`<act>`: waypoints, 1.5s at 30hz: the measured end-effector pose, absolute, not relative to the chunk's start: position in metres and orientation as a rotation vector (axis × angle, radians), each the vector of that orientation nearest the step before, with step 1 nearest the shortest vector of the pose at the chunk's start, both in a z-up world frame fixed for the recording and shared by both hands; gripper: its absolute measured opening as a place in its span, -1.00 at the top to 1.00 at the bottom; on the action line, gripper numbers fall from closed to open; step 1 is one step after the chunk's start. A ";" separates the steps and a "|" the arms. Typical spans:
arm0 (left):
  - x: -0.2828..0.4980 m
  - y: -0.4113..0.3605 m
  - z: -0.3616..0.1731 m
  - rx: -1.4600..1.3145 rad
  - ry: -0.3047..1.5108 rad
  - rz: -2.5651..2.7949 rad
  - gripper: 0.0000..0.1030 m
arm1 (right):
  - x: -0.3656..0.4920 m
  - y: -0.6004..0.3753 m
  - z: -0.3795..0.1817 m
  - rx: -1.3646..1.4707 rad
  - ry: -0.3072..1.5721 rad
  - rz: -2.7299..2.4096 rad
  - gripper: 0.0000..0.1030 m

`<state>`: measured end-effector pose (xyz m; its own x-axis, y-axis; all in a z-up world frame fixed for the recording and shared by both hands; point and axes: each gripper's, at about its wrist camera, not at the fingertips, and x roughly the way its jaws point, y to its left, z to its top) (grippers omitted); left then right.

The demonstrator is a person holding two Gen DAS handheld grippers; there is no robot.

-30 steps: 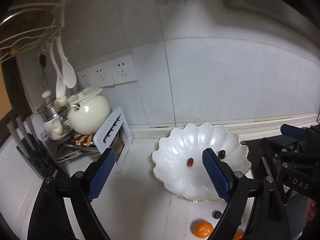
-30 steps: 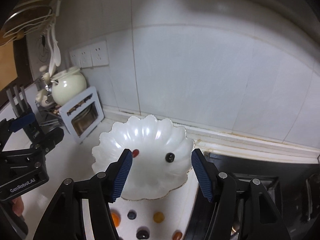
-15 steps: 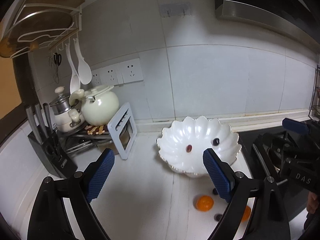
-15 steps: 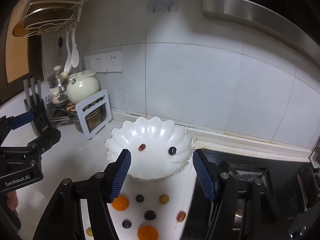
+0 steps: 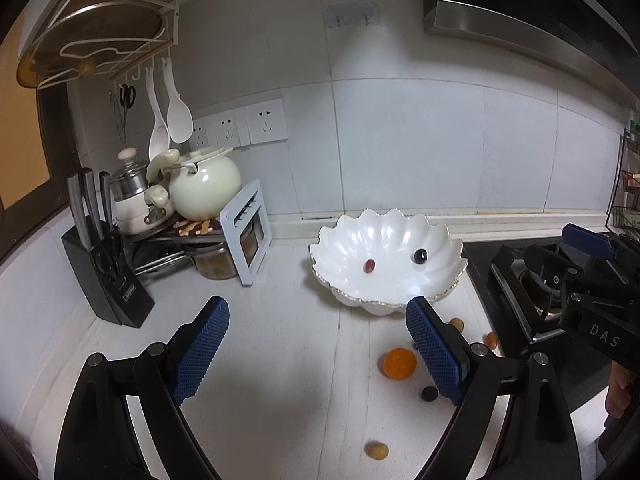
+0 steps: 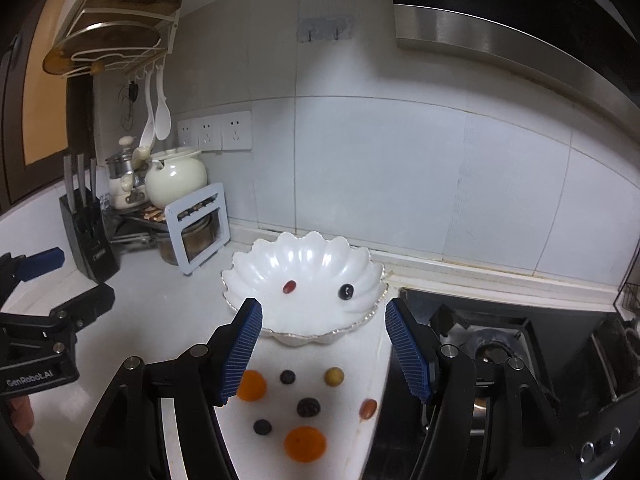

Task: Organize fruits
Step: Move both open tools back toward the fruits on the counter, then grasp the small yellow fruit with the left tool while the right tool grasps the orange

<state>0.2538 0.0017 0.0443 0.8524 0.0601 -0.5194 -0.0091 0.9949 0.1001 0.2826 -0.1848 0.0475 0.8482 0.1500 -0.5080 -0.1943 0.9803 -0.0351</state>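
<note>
A: On the bench (image 6: 168, 320), fruit lies loose before the bowl (image 6: 360, 268); two pieces already inside. Both tools, left tool (image 5: 316, 356) and right tool (image 6: 322, 350), spread, empty.

B: Risk: round grape (image 6: 308, 407) rolls off toward the stove (image 6: 484, 344) if nudged.

White scalloped bowl (image 6: 304, 264) holding two grapes, perhaps, loose fruits (image 6: 308, 407) in front

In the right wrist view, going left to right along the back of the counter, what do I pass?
Knife block → cream pot → white rack → scalloped white bowl → gas stove.
</note>
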 end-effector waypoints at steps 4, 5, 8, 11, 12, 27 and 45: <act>0.245 0.000 0.038 0.090 0.555 0.025 -0.77 | 0.274 -0.187 0.037 -0.074 0.550 0.189 -0.27; 0.244 -0.001 0.036 0.093 0.555 0.023 -0.77 | 0.273 -0.188 0.034 -0.073 0.558 0.196 -0.27; 0.240 -0.004 0.028 0.092 0.573 0.016 -0.77 | 0.269 -0.188 0.025 -0.069 0.585 0.209 -0.27; 0.238 -0.004 0.016 0.086 0.600 0.004 -0.77 | 0.267 -0.190 0.014 -0.061 0.617 0.215 -0.27; 0.237 -0.005 0.011 0.087 0.608 0.003 -0.77 | 0.267 -0.190 0.010 -0.068 0.625 0.212 -0.27; 0.226 -0.016 -0.050 0.045 0.750 0.000 -0.75 | 0.261 -0.188 -0.037 -0.142 0.712 0.281 -0.27; 0.236 -0.029 -0.110 -0.007 0.876 0.023 -0.50 | 0.280 -0.188 -0.095 -0.167 0.842 0.344 -0.27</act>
